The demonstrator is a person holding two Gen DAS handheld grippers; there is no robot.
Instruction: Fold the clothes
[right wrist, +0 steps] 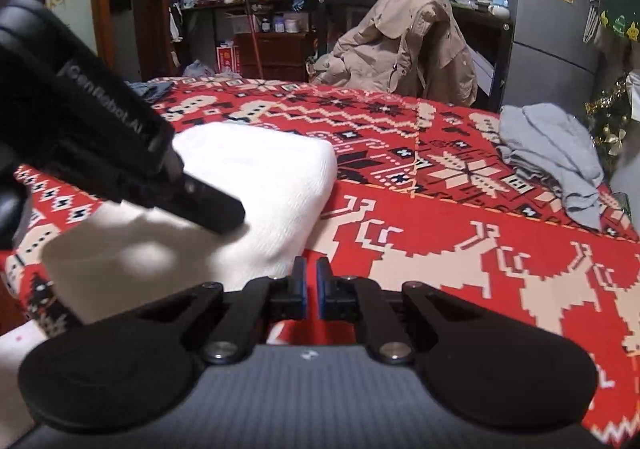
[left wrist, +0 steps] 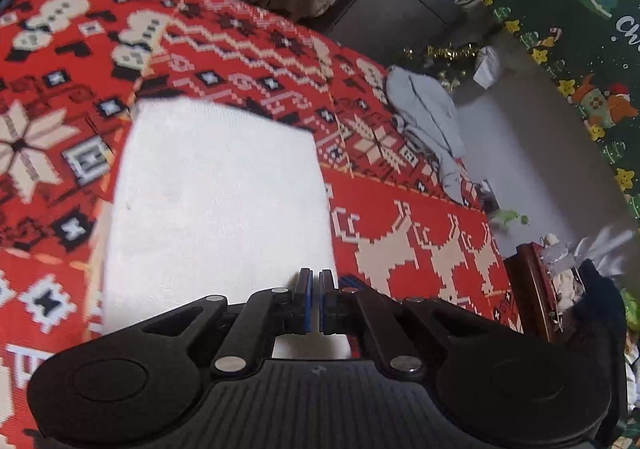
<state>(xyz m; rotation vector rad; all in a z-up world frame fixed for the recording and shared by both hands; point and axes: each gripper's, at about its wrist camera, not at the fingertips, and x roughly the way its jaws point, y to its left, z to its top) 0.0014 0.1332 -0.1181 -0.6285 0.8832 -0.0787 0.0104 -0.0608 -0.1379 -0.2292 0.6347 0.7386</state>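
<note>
— Well, how far along was the folding judged to be, from the left wrist view?

— A white garment (left wrist: 216,201) was seen as a neat rectangle on the red patterned blanket (left wrist: 420,249), filling the middle and lower left of the frame, so that piece was judged folded or very nearly so. A grey garment (left wrist: 432,129) was left crumpled at the right of centre, near the blanket's edge, and was taken as work not yet done.

— And the fingers there?

— The left gripper (left wrist: 314,301) was seen at bottom centre with its fingers drawn almost together, only a thin slit between the blue pads. Nothing was seen pinched in that slit. The white fold's near right corner lay just beside the fingertips and passed under them; whether it was touched could not be told.

— What was shown in the right wrist view?

— The same white garment (right wrist: 248,185) was found at left of centre, thick and squared. The left gripper (right wrist: 216,209) was seen over it from the upper left, its tip at or just above the cloth; contact could not be settled. The grey garment (right wrist: 556,153) lay heaped at the right edge, well apart.

— And the right fingers?

— The right gripper (right wrist: 309,289) was held nearly closed at bottom centre, a narrow gap kept and nothing gripped. The white fold's near edge lay just ahead and to the left of its tips.
</note>
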